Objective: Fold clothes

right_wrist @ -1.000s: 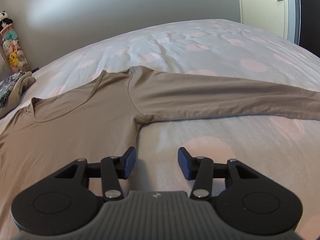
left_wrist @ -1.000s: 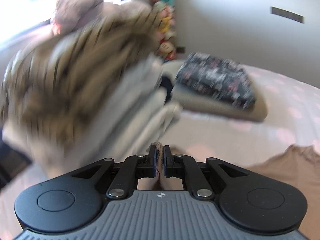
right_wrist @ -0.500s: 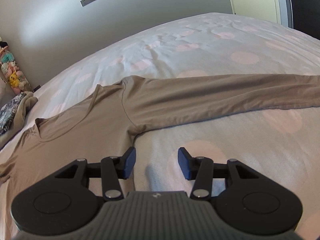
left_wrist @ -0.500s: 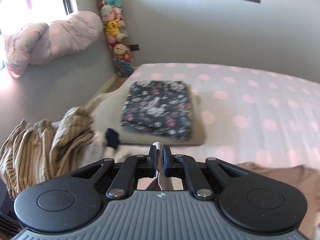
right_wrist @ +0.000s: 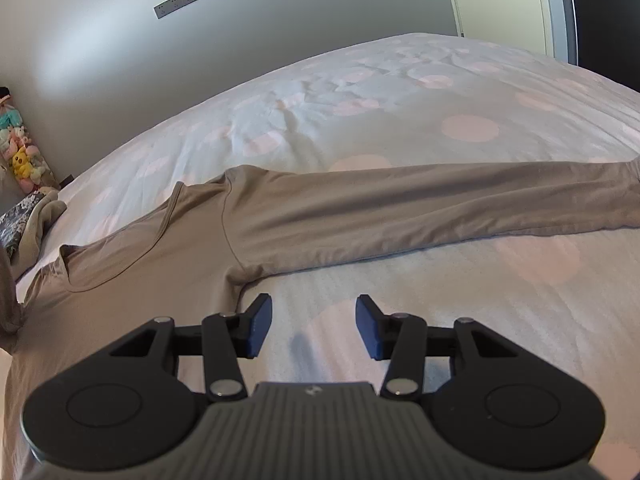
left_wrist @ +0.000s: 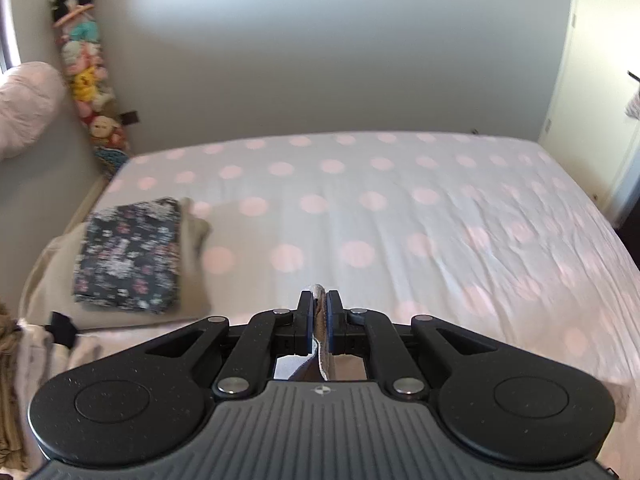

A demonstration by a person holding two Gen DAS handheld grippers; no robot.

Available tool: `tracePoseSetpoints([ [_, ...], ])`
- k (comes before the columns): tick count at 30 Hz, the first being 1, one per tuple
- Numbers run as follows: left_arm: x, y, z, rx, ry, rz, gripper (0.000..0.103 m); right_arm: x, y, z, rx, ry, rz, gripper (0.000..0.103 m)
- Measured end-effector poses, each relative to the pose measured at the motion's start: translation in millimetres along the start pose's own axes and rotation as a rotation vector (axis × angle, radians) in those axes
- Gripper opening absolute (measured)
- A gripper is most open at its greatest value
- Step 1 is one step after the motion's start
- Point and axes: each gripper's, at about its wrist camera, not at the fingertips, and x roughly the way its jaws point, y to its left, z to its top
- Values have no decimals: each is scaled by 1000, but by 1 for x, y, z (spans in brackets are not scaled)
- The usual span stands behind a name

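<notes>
My open right claw (right_wrist: 310, 326) hovered just short of the tan shirt's (right_wrist: 160, 264) armpit, its sleeve (right_wrist: 420, 204) stretching rightward, while my left claw (left_wrist: 319, 322) pinched tan cloth.

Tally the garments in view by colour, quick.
Tan: 1, long-sleeve shirt spread on the bed, its edge pinched in the left hand-held gripper
Dark floral: 1, folded piece
Beige: 1, folded piece under the floral one
Striped brown: 1, unfolded
Total: 4

Grey wall (left_wrist: 320, 60); polka-dot bed (left_wrist: 440, 220); daylight left
</notes>
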Motion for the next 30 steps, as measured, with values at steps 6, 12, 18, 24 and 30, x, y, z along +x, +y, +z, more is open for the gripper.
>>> tracePoseSetpoints([
  [6,62,-69,-21,57,104,-90,4,1,-9,3,32,-8,-4,50],
  [12,126,-126,-50,90,202,-167,4,2,-16,5,51,-14,-14,50],
  [18,185,-170,-80,116,297,-230,4,10,-22,6,48,-10,-48,50],
  [24,232,-194,-109,135,373,-272,5,14,-23,6,29,-19,-67,50],
  [30,248,-199,-118,130,375,-301,13,18,-24,6,12,-27,-78,50],
])
